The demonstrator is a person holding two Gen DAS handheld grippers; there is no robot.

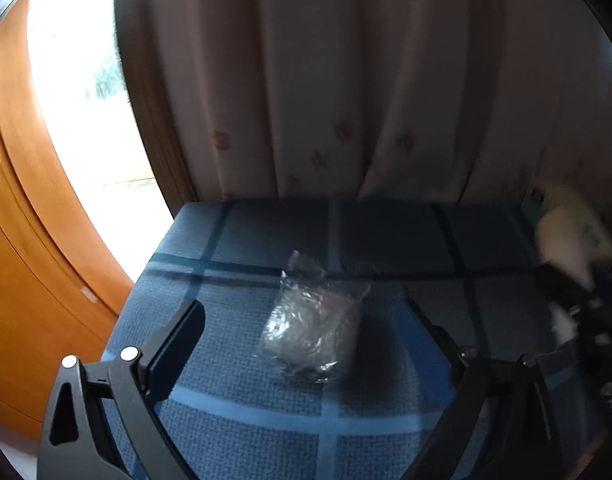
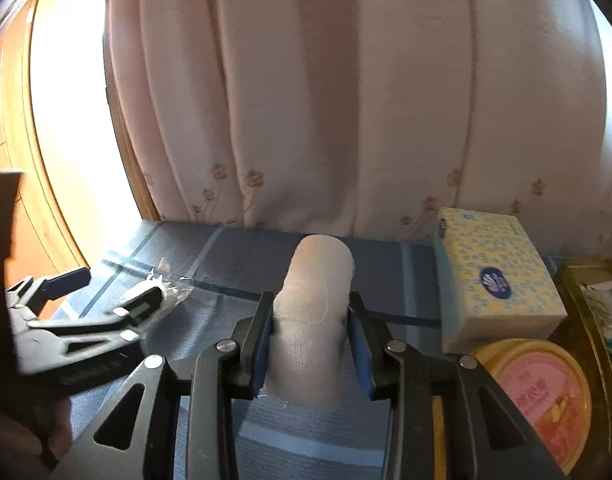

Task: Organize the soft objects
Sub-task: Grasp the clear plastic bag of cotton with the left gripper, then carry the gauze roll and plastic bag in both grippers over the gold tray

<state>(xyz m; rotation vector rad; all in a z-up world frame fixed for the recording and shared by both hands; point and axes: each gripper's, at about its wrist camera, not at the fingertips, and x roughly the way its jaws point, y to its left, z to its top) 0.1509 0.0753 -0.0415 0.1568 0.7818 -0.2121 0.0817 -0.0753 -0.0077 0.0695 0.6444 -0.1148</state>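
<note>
A roll in crinkled clear plastic wrap (image 1: 312, 324) lies on the blue checked cloth (image 1: 266, 420). My left gripper (image 1: 306, 316) is open, its fingers on either side of the wrapped roll, apart from it. In the right wrist view my right gripper (image 2: 312, 320) is shut on a white gauze roll (image 2: 314, 312), held upright above the cloth. The left gripper (image 2: 102, 300) shows at the left there, over the plastic wrap (image 2: 170, 284). The right gripper with its white roll (image 1: 566, 248) shows blurred at the right edge of the left wrist view.
A yellow flowered tissue box (image 2: 494, 276) stands at the right, with a round pink-lidded tin (image 2: 546, 392) in front of it and a gold container (image 2: 594, 300) beside it. A pale curtain (image 2: 326, 100) hangs behind the table. A wooden door frame (image 1: 34, 240) is at left.
</note>
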